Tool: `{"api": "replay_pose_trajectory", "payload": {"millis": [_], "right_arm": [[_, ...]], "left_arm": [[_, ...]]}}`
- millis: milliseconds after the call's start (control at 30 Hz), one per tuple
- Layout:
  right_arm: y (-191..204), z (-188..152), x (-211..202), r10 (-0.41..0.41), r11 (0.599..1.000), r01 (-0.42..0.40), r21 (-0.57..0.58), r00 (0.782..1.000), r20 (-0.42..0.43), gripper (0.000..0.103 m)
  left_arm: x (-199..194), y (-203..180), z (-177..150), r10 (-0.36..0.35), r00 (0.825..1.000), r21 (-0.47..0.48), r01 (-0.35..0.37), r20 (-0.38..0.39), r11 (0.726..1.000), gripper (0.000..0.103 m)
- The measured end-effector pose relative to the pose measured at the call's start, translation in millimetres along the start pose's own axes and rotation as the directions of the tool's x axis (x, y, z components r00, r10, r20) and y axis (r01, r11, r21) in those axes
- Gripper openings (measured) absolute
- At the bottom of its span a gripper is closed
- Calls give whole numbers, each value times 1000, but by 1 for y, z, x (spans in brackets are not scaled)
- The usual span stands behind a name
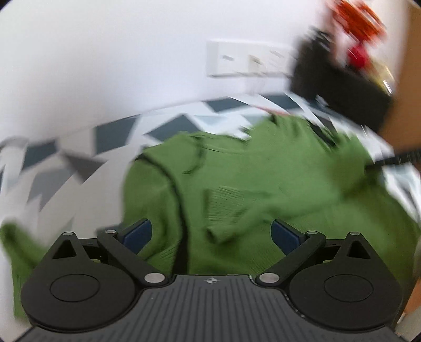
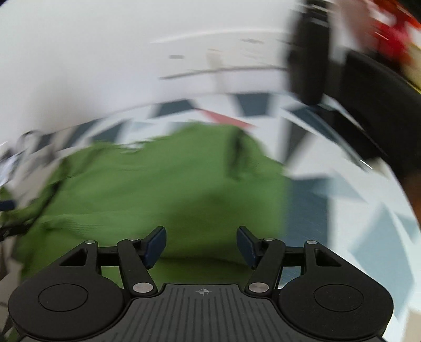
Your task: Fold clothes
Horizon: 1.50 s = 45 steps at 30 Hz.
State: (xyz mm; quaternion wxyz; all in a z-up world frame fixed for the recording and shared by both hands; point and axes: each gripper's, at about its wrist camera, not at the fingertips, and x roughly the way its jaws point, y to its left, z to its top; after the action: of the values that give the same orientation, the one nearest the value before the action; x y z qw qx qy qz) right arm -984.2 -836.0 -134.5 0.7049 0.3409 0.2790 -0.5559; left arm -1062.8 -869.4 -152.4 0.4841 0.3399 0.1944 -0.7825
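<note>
A green knitted sweater [image 1: 263, 179] lies rumpled on a cloth with a grey, blue and white triangle pattern [image 1: 110, 134]. A ribbed cuff end [image 1: 223, 210] points toward the left gripper. My left gripper [image 1: 211, 231] hovers over the sweater with its blue pads wide apart and nothing pinched between them. In the right wrist view the same sweater [image 2: 158, 189] fills the middle, blurred by motion. My right gripper [image 2: 201, 246] stands open above the sweater's near edge, its pads clear of the fabric.
A white wall with a socket strip [image 1: 244, 61] rises behind the patterned cloth [image 2: 342, 189]. A black blurred object [image 1: 339, 86] with red parts [image 1: 357, 18] sits at the upper right in both views. Bare patterned cloth lies to the sweater's left and right.
</note>
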Motion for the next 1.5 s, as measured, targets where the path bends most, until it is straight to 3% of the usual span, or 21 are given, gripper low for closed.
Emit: {"api": "replay_pose_trajectory", "payload": {"millis": [67,167,233,300,333,400,433,500,567,667,833,867,933,1033,1067,1100,1133,1167,1333,1500], "right_arm": [[-18,-6,0,-36,998,35,43,999,12,54],[-30,-4,-1,-66,996,63,57,996,54,48],[-30,4,3,-80,996,77,38,993,89,46],[-29,15,11,-94,995,93,21,988,118,45],[-31,19,16,-100,995,98,22,988,121,45],[-35,29,30,-104,994,100,43,989,106,45],[-39,33,37,-98,994,93,63,991,91,45],[-45,37,47,-82,992,75,102,995,64,40],[-48,40,49,-64,990,55,132,996,63,11],[-46,46,39,-58,990,43,138,992,112,8],[-42,63,26,-35,993,15,120,986,165,8],[-40,67,27,-27,993,9,114,987,158,8],[-36,72,36,-20,995,6,96,989,146,8],[-27,80,52,-15,998,7,65,992,129,12],[-23,82,59,-19,998,12,57,992,123,24],[-20,84,65,-23,999,18,49,993,118,31],[-17,85,69,-30,999,25,43,993,117,41],[-14,85,72,-42,999,38,35,992,119,44],[-11,77,61,-29,1000,30,-5,992,126,44],[-15,53,40,-15,998,23,-63,993,121,46]], "left_arm": [[10,-13,0,-2,1000,107,4,-19,994,99],[24,-23,1,-17,999,185,23,-33,982,97],[33,-29,4,-29,998,225,40,-51,973,84],[40,-35,5,-41,997,253,58,-72,966,62],[42,-36,6,-52,996,254,71,-77,965,56],[44,-37,9,-73,993,247,93,-89,965,13],[43,-36,11,-81,992,236,102,-97,966,6],[38,-33,14,-108,989,205,127,-99,971,5],[27,-26,17,-155,984,144,167,-91,976,4],[10,-8,24,-262,961,-17,262,-86,965,3],[-15,12,36,-429,901,-190,411,-63,892,3],[-16,16,38,-433,899,-204,413,-63,887,3],[-7,29,40,-420,905,-248,392,-69,886,3],[21,43,43,-328,940,-273,292,-96,916,5],[33,49,43,-272,955,-279,232,-115,932,16],[45,55,43,-215,967,-285,169,-138,943,47],[51,60,42,-184,972,-298,134,-146,945,63],[57,64,41,-159,976,-313,106,-152,944,70],[38,76,30,-238,966,-430,172,-105,887,70],[10,64,14,-246,963,-512,157,-110,844,66]]}}
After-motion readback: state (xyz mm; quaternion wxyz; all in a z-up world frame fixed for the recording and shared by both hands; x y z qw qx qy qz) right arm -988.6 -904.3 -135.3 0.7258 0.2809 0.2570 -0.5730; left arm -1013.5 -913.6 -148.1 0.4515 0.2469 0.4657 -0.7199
